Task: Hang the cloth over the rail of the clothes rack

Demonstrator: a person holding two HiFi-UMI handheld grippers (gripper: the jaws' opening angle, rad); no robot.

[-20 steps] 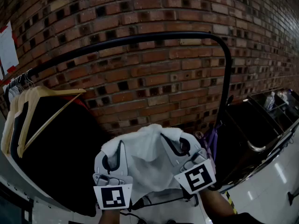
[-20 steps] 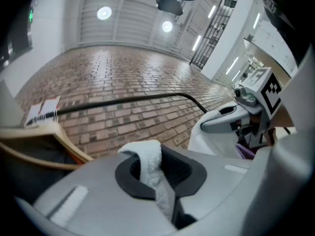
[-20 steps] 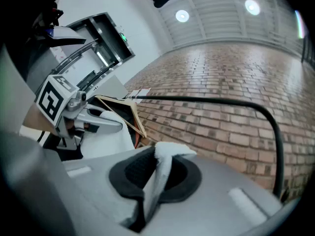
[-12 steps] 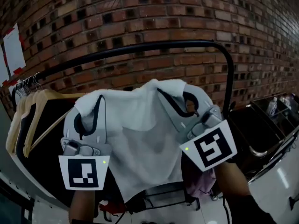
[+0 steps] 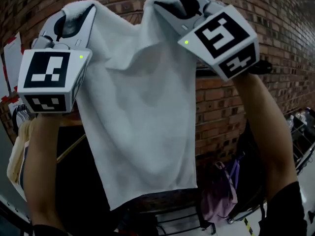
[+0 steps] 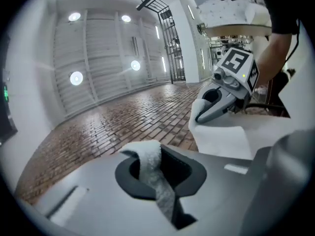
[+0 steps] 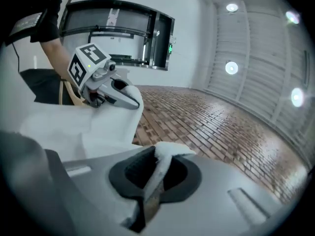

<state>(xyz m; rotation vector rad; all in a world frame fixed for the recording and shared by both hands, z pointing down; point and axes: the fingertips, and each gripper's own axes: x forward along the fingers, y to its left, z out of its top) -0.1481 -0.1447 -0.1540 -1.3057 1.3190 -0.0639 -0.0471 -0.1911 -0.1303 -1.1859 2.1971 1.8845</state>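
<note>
A white cloth (image 5: 142,107) hangs spread between my two grippers, raised high in front of the brick wall. My left gripper (image 5: 74,16) is shut on its upper left corner and my right gripper (image 5: 170,4) on its upper right corner. The cloth hides most of the black rail (image 5: 211,72) of the clothes rack; a short stretch shows beside my right arm. In the left gripper view the left gripper (image 6: 152,166) pinches a cloth fold (image 6: 150,159), with the right gripper (image 6: 221,97) across from it. In the right gripper view the right gripper (image 7: 157,168) clamps a cloth corner (image 7: 167,151).
Wooden hangers with dark garments (image 5: 19,146) hang at the rack's left end. A purple bag (image 5: 221,191) hangs low on the right, beside a dark cart (image 5: 300,127). The brick wall (image 5: 280,38) stands close behind, with a paper sheet (image 5: 10,58) on its left.
Both grippers have risen with the cloth, from below the rail to above it. The cloth has opened from a bunch into a hanging sheet that covers the rail.
</note>
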